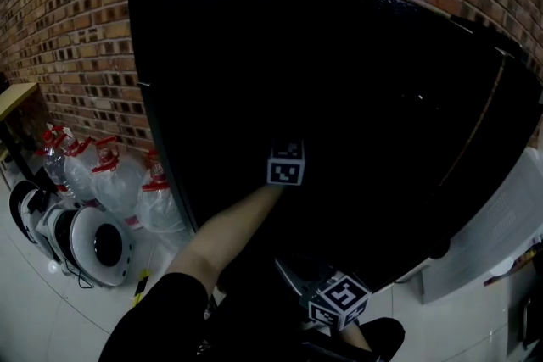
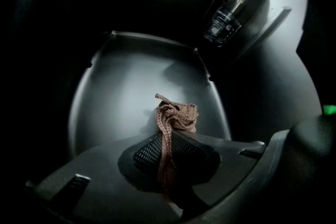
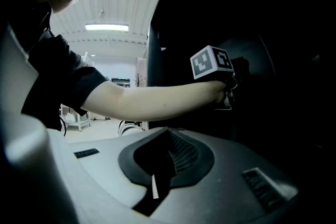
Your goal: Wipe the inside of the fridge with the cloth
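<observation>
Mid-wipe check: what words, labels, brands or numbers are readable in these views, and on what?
Nothing is readable.
Fitting inside the fridge: printed label, too small to read.
Bottles by the brick wall: red labels, too blurred.
Marker cubes: square patterns only, no words.
Cloth: no tag visible.

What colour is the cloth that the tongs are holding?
Brown, with a net-like weave. The cloth shows best in the left gripper view.
</observation>
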Motion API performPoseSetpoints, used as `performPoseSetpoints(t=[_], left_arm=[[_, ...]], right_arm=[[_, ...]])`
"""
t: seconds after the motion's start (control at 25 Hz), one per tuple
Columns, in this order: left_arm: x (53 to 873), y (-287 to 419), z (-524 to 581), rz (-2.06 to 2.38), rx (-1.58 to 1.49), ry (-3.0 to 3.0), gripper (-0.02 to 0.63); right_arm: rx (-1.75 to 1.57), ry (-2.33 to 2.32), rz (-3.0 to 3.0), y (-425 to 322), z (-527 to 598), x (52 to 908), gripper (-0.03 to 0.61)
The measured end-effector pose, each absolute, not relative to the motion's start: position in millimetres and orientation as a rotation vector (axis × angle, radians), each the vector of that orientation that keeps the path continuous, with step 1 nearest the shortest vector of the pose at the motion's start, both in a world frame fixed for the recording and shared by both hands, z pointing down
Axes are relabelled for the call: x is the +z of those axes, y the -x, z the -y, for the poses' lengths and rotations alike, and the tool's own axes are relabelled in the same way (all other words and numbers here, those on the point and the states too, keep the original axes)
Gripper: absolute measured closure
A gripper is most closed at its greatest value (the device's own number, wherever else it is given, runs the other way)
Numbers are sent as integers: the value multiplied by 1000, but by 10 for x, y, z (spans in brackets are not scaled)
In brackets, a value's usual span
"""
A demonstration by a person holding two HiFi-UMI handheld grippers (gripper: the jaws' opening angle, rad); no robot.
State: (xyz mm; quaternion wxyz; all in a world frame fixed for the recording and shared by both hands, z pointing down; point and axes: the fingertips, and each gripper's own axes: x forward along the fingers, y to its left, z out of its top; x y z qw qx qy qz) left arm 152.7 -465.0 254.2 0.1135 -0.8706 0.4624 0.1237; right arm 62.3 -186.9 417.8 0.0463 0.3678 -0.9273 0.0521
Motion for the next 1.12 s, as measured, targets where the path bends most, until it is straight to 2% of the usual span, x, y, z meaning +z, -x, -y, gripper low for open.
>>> performPoseSetpoints(t=[0.8,1.12], left_arm=[[2632,-574,4843,-1804,424,2314,566],[2598,-590,4876,-1830,365,2239,567]], right_arm=[[230,-1107,2861,-590,1893,4280,574],[154,-1120,2860,-630,1879,4183,574]])
